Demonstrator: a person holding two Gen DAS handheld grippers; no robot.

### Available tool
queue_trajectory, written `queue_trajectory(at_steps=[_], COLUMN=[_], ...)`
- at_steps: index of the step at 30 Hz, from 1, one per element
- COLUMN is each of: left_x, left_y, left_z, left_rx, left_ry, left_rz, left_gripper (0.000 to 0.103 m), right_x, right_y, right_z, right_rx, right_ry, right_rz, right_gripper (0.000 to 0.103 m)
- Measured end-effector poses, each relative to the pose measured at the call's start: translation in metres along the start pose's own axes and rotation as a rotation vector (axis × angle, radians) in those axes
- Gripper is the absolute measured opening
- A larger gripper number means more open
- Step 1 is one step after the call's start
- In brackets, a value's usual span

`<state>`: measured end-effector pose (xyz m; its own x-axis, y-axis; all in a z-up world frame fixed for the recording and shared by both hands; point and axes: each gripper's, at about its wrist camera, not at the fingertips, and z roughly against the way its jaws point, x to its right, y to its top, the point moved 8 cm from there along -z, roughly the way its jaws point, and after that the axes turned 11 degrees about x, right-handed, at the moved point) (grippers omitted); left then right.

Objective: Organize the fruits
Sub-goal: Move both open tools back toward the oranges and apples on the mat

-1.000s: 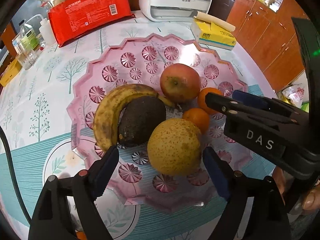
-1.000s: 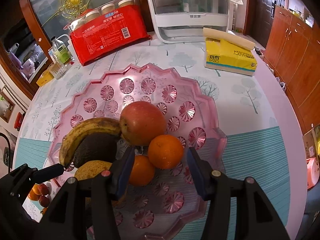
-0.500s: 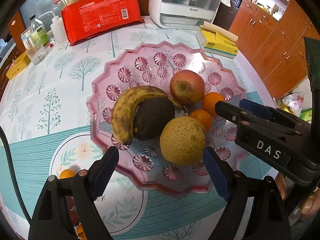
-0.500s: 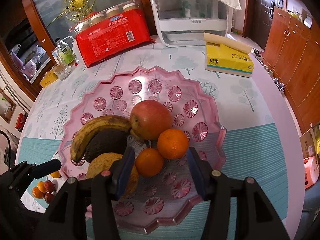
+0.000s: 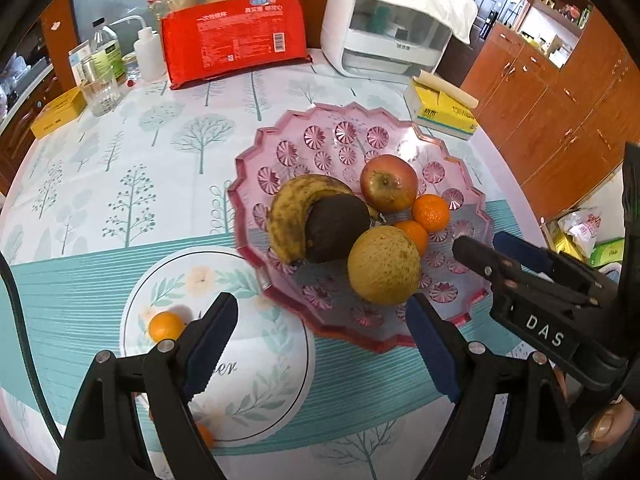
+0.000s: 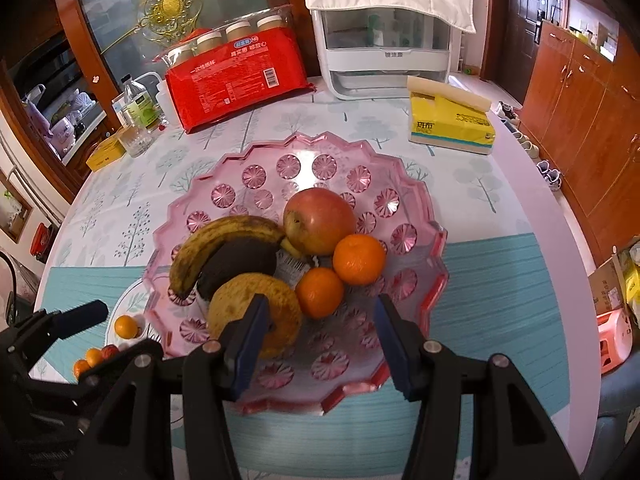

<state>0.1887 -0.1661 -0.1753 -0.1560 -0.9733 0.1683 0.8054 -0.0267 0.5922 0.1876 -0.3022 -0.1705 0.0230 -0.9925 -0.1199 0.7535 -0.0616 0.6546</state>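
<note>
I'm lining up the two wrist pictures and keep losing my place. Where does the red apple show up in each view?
Left wrist: the apple sits right of centre, at the far side of the fruit pile on the pink tray, above the two oranges.
Right wrist: the apple sits at the centre, just above the upper orange.
Shared landmark: the yellow tissue box, beyond the tray to the right.

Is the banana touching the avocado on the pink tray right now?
Touching. The left wrist view shows the banana curled around the avocado with no gap along their shared edge; the right wrist view shows the same.
</note>
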Motion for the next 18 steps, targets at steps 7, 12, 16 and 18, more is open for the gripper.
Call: queue_trajectory(at_steps=[7, 12, 16, 18], left_x=[-0.011, -0.019, -0.032, -0.041], left_y=[0.001, 0.004, 0.006, 0.006], left_z=[0.033, 0.063, 0.083, 0.094], left_rx=[0.035, 0.077, 0.109, 0.122], left_ry=[-0.035, -0.049, -0.051, -0.049], left_rz=[0.003, -0.041, -0.068, -0.078], left_gripper=[0.085, 0.085, 0.086, 0.087], right_x=[-0.016, -0.033, -0.056, -0.067], right_y=[-0.002, -0.001, -0.002, -0.003], right_z=[0.031, 0.052, 0.067, 0.072], right_rx=[0.037, 0.065, 0.086, 0.095], right_ry=[-0.022, -0.029, -0.035, -0.036], right_rz=[0.000, -0.014, -0.009, -0.007], right_gripper=[0.055, 0.055, 0.055, 0.055])
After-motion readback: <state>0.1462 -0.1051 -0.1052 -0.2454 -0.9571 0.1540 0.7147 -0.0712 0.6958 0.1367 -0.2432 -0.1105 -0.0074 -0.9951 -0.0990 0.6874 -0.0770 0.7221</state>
